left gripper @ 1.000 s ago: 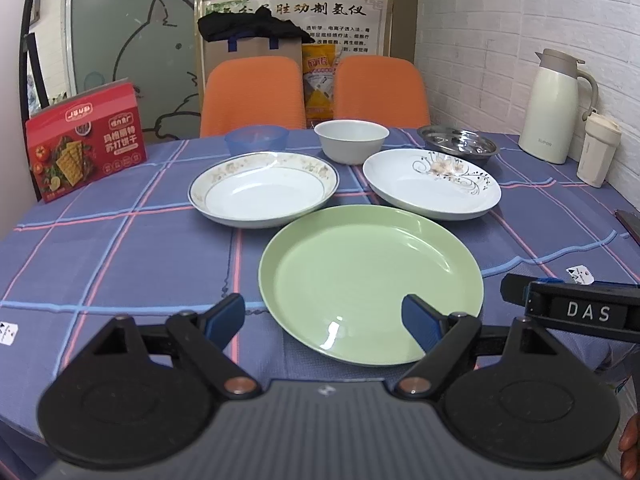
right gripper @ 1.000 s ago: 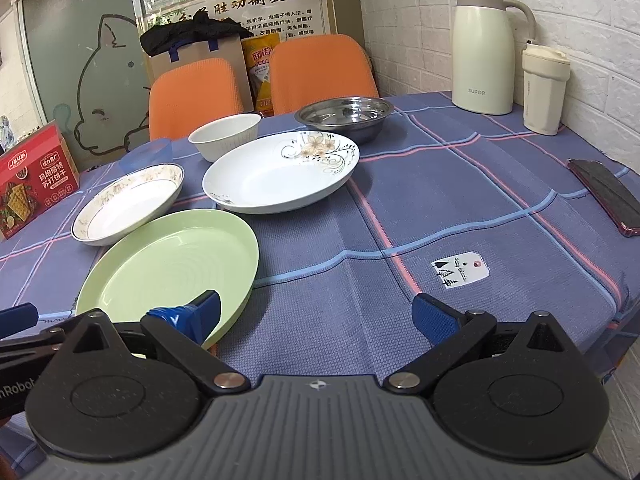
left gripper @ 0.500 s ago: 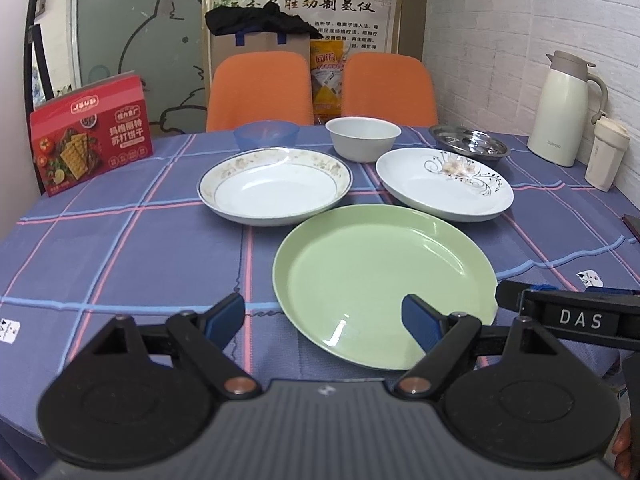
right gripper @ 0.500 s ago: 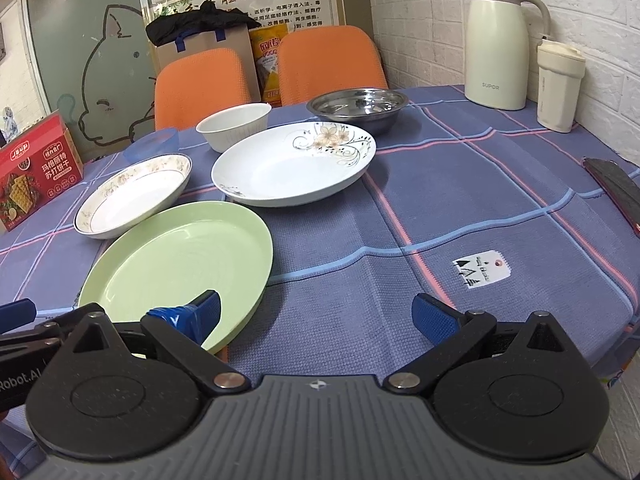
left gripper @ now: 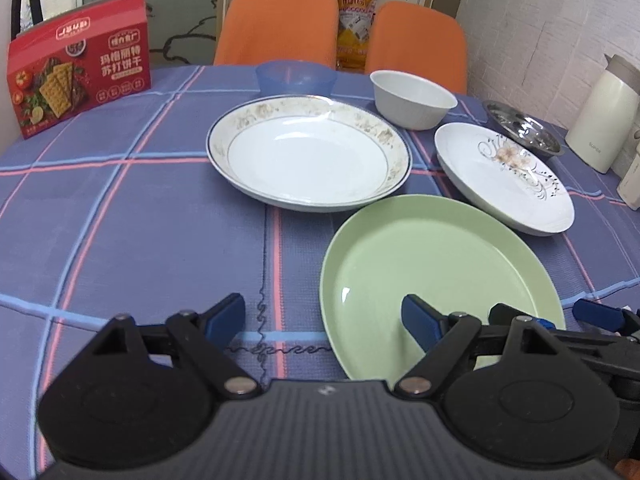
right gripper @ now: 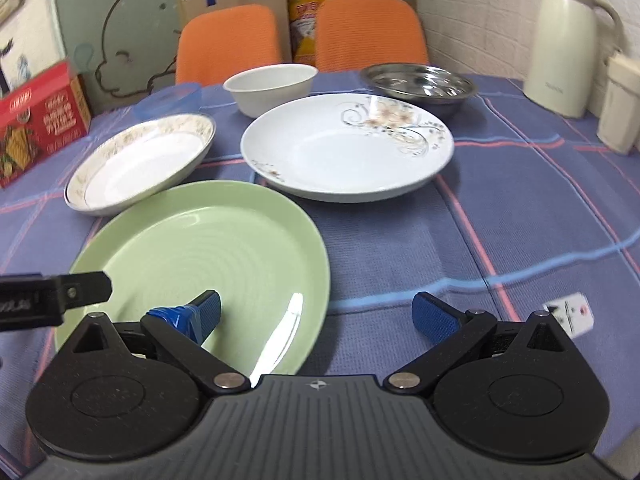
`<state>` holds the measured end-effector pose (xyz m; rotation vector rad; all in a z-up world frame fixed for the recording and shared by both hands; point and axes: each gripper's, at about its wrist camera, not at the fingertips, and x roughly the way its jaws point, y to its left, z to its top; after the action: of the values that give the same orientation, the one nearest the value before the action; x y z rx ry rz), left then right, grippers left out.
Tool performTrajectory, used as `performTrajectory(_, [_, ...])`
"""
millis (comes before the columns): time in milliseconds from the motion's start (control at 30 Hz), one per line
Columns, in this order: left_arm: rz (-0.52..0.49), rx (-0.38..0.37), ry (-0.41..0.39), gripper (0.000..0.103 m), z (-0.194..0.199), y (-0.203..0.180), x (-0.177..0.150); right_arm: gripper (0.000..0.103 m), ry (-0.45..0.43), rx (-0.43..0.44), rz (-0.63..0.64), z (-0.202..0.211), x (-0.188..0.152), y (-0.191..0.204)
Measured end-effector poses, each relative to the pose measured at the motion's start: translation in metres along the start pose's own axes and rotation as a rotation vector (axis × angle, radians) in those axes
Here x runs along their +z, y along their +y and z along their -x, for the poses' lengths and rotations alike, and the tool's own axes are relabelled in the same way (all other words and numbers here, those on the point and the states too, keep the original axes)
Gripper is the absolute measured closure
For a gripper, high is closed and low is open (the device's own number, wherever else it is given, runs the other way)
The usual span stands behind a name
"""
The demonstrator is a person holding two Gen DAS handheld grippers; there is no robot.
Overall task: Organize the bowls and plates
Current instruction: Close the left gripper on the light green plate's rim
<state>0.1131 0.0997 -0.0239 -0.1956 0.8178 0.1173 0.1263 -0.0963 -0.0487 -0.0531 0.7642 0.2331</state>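
A green plate point(left gripper: 432, 276) point(right gripper: 208, 264) lies nearest me on the blue checked tablecloth. Behind it sit a gold-rimmed white plate point(left gripper: 308, 156) point(right gripper: 140, 160) and a flower-patterned white plate point(left gripper: 504, 176) point(right gripper: 348, 144). Further back stand a white bowl point(left gripper: 412, 98) point(right gripper: 272, 86), a blue bowl point(left gripper: 294, 76) point(right gripper: 168, 98) and a steel bowl point(left gripper: 524, 128) point(right gripper: 420, 84). My left gripper point(left gripper: 324, 320) is open over the green plate's left rim. My right gripper point(right gripper: 316, 314) is open over that plate's right rim. Neither holds anything.
A red cracker box point(left gripper: 80, 72) point(right gripper: 36, 120) stands at the back left. A cream thermos jug point(left gripper: 600, 116) point(right gripper: 568, 44) and a cup point(right gripper: 620, 104) stand at the right by the brick wall. Two orange chairs point(left gripper: 276, 24) point(right gripper: 368, 32) are behind the table.
Both grippers have moved forward and tilted down toward the table; the plates look nearer and larger. The left view has swung left. Nothing on the table has moved.
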Motion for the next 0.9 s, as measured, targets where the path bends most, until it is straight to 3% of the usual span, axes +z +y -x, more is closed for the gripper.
performTrajectory(167, [-0.035,0.037,0.005,0.019,-0.010,0.001,0.004,0.012,-0.033,0.039,0.022,-0.002,-0.002,0.001])
performTrajectory(333, [-0.090,0.017,-0.002,0.019,-0.010,-0.003,0.002,0.012,-0.143,0.076,0.065,0.005,-0.019,-0.005])
performTrajectory(433, [-0.114,-0.004,-0.002,0.021,-0.010,-0.007,0.001,0.013,-0.087,0.056,0.059,0.005,-0.011,0.002])
performTrajectory(500, [-0.116,-0.024,0.000,0.021,-0.011,-0.006,0.002,0.013,-0.060,0.093,0.084,0.006,-0.009,0.007])
performTrajectory(767, [-0.140,-0.047,-0.026,0.022,-0.013,-0.015,-0.001,0.012,-0.103,0.190,0.156,0.003,-0.015,0.014])
performTrajectory(900, [-0.123,-0.051,-0.047,0.033,-0.012,-0.024,-0.003,0.013,-0.130,0.186,0.158,0.002,-0.017,0.023])
